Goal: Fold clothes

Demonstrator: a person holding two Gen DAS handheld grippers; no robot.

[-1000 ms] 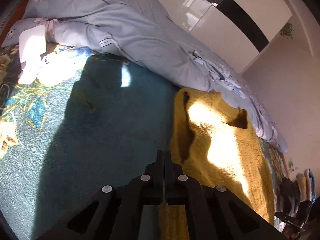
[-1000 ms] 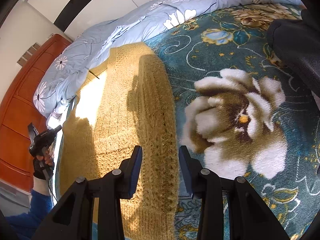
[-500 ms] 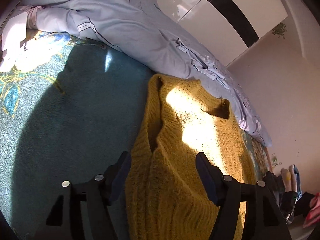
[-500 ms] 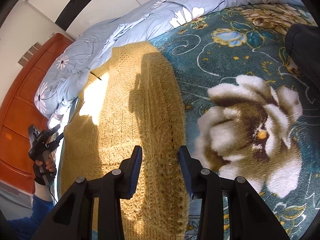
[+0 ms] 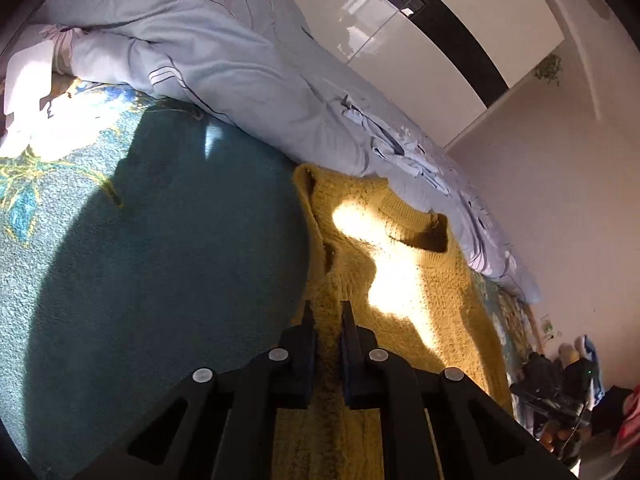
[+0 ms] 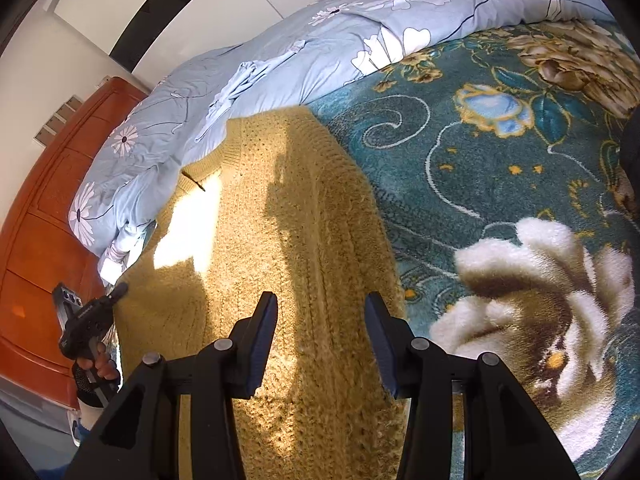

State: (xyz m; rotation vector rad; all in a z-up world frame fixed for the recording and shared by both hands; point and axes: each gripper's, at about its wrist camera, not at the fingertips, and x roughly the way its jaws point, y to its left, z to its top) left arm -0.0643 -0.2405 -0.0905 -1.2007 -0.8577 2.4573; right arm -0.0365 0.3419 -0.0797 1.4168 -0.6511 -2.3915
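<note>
**Left hand-held gripper pinches sweater edge; right one spread above the knit**

Nearest in the left wrist view, the left hand-held gripper has its fingers drawn close on a raised ridge of the mustard-yellow knit sweater, pinching the fabric along its left edge. Beside that edge lies the teal floral blanket, partly in shadow. Beyond the grip, the sweater's ribbed neckline gapes open with a bright patch of sunlight across the chest, and farther still a pale blue floral duvet is bunched along the far side of the bed, touching the sweater's top end.

In the right wrist view, the right hand-held gripper is spread wide, its fingers apart over the sweater's folded right side, holding nothing. The sweater lies flat on the blanket, lengthwise away from the camera. At the left edge a person's hand grips the handle of the other gripper, with a reddish wooden headboard behind it. Glossy white wardrobe doors stand at the back.
</note>
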